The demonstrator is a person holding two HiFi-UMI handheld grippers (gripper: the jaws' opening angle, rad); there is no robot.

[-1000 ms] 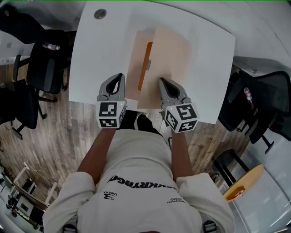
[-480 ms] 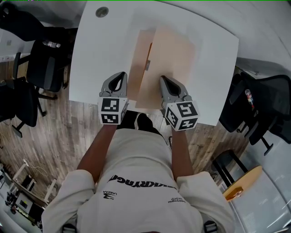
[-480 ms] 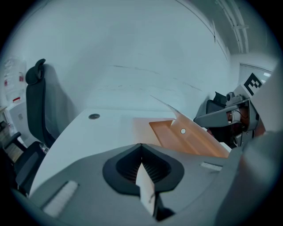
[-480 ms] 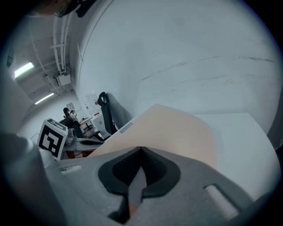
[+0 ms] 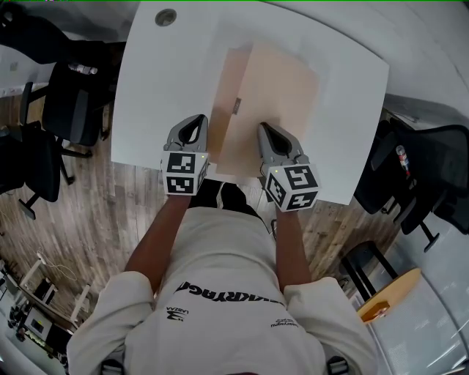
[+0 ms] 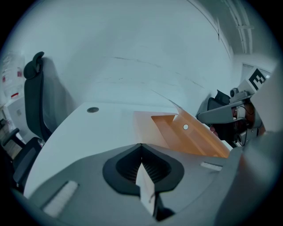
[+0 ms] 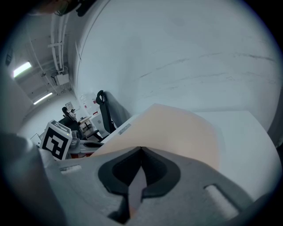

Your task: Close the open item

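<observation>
Grey left tongs [image 5: 193, 126] are pinched tight on a thin pale sheet, which I judge to be the near edge of the lower leaf of the folder [image 5: 282, 91]. The right tongs [image 5: 264, 130] are also clamped on paper, the near edge of the top cover, which bows upward from the jaws in the right gripper view. The folder lies at the centre of the head view on the white table [image 5: 157, 88]. Its cover is swung most of the way across, leaving a strip of lower leaf bare at centre-left. The left gripper view shows the orange inside [image 6: 190, 137] through a gap, so the folder is not yet shut.

The cover could slip from so narrow a pinch and flop back. Being bowed, it could land skewed off the lower leaf. A pull by either hand might drag the folder over the near table edge, which both tongs overhang. The small clip [image 5: 236, 106] at the cover's edge might snag.

A round hole [image 5: 165, 17] sits in the table at upper left. Black chairs stand at the left [image 5: 69, 102] and right [image 5: 418, 168], well clear. Nothing blocks the cover's path.
</observation>
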